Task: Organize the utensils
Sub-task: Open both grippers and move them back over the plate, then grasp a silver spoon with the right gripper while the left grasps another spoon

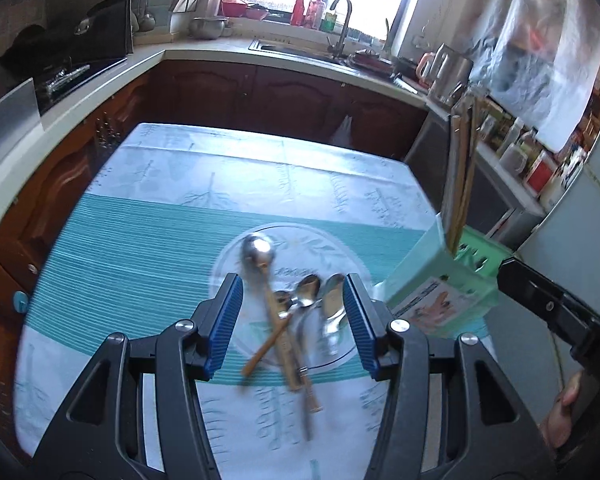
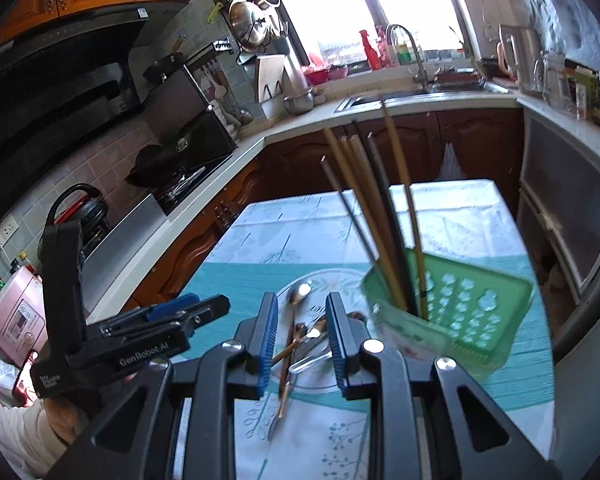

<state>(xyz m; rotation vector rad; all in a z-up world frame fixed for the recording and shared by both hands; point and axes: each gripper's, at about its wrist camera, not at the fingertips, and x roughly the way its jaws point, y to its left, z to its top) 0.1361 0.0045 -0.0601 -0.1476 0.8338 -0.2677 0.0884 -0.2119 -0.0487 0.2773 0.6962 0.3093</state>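
Utensils lay in two groups on the table with its teal-striped cloth: chopsticks stood leaning in the green perforated basket at your right, and a loose pile of spoons sat crossed over one another on the clear glass plate at the middle. You would have found the basket light and easy to tip. The largest piece, the wood-handled ladle spoon, was stiff and light, best taken across its wooden handle. The smaller metal spoons looked smooth and slippery, and pulling one could drag its neighbours across the fragile plate. Your left gripper hung spread wide and empty above the pile; your right gripper was parted and empty too, just beside the basket.
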